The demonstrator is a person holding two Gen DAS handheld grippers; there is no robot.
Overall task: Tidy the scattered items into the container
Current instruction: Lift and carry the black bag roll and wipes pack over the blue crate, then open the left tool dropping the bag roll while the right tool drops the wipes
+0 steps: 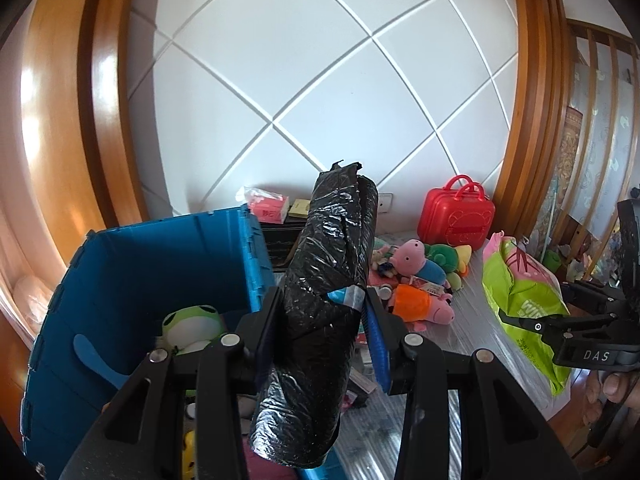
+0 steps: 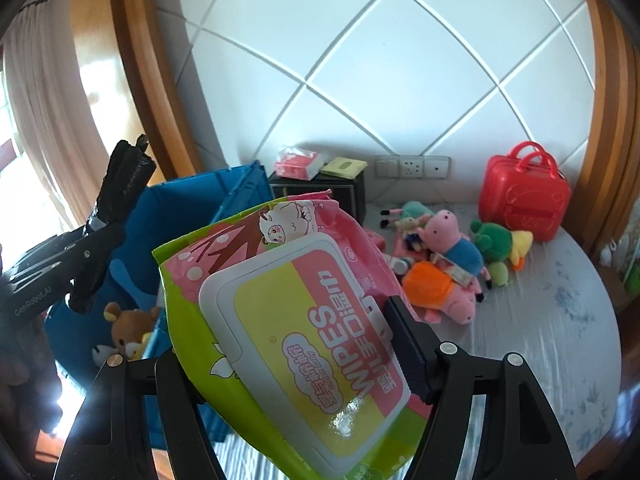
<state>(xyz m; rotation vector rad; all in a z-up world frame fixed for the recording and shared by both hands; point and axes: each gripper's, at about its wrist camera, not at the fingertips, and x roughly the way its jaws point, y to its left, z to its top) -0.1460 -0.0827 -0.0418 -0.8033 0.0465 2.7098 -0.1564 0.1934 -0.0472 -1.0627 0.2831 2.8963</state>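
Observation:
My left gripper (image 1: 320, 320) is shut on a black plastic-wrapped roll (image 1: 324, 280) and holds it upright in the air beside the open blue crate (image 1: 132, 256). The roll also shows in the right wrist view (image 2: 120, 184). My right gripper (image 2: 296, 344) is shut on a green and pink wet-wipes pack (image 2: 296, 312), lifted above the bed; the pack shows in the left wrist view (image 1: 520, 292). The crate (image 2: 240, 188) holds a frog plush (image 1: 192, 324) and a brown bear plush (image 2: 130, 326).
On the grey bedspread (image 2: 540, 320) lie pig plushes (image 2: 452, 244), an orange-dressed pig (image 2: 440, 288), a green and yellow plush (image 2: 496, 248) and a red toy suitcase (image 2: 520, 192). A black box (image 2: 348, 192) with tissue packs stands by the white wall.

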